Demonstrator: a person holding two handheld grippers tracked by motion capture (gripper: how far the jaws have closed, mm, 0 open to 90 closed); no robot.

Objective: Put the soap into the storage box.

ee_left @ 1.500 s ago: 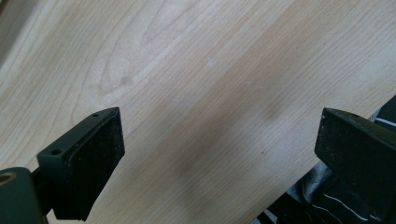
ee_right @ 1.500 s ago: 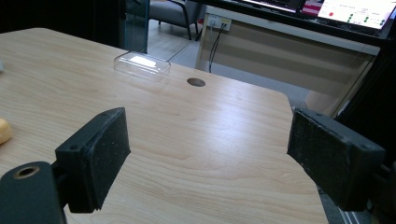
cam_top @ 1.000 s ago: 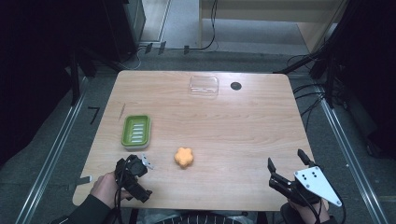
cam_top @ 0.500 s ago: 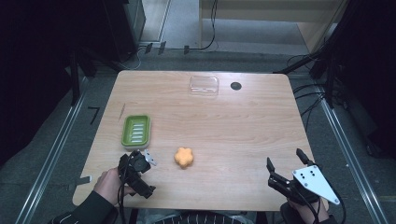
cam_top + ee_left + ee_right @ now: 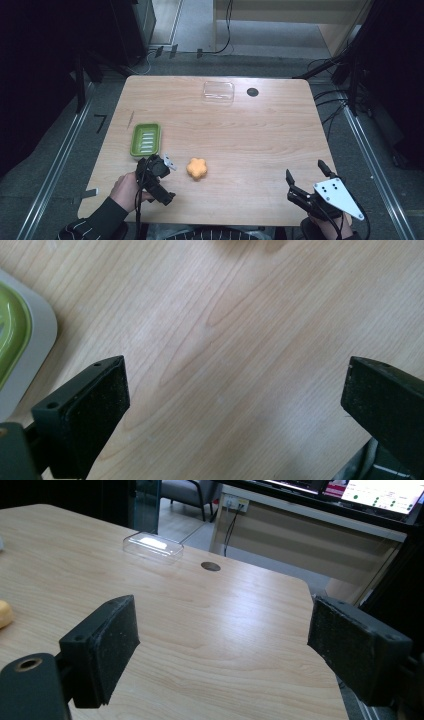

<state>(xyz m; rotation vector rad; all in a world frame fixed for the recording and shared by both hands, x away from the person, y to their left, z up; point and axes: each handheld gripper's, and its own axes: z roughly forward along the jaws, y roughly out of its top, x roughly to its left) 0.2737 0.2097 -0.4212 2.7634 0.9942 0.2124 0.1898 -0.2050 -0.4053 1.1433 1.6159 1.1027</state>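
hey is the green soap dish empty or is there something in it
Empty. The high view shows the soap dish with only its bare ribbed inside; the orange soap lies on the table to its right, apart from it.

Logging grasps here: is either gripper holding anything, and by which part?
Nothing is held: the left gripper and right gripper are both open over bare table.

One green dish [image 5: 145, 139], one orange piece [image 5: 197, 168], one clear lid [image 5: 218, 92]

Overhead view, two close table [image 5: 260, 130] views
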